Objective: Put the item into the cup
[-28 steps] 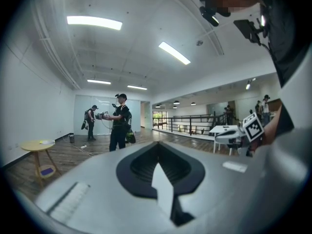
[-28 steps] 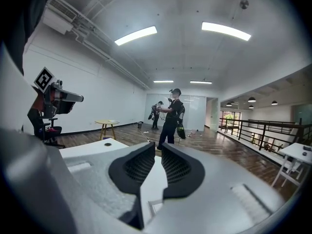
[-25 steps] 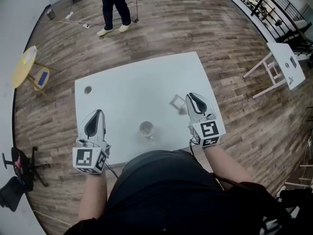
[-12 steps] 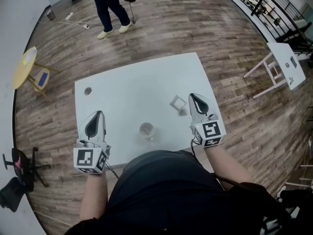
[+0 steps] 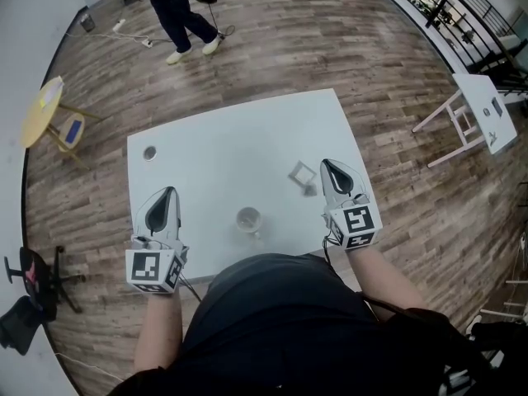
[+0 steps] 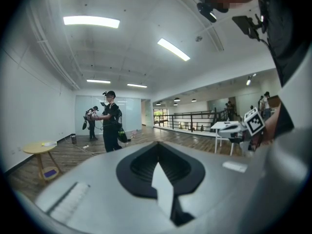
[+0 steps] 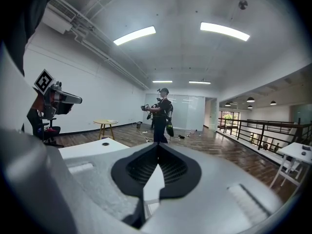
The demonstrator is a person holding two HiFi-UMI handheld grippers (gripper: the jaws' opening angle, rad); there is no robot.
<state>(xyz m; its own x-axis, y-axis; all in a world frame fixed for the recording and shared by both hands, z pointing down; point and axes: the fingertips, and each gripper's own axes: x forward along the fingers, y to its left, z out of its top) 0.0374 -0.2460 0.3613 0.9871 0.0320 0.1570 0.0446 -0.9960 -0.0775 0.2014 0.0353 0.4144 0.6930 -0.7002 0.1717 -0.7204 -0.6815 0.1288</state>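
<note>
Right gripper [image 5: 328, 167]: earlier ajar, now shut.

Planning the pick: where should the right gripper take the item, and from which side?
Across two opposite edges of the item, from above on its right. It seems to lie flat, corner-on, just left of the shut right gripper. Detail too small to tell.

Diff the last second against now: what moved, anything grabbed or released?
The right tool closed its jaws, with nothing between them. The person in dark clothes in the background stepped toward the picture's left. Unchanged: the left tool, shut and empty; the clear glass cup and the small flat translucent square item, both untouched on the white table; both tools' positions.
</note>
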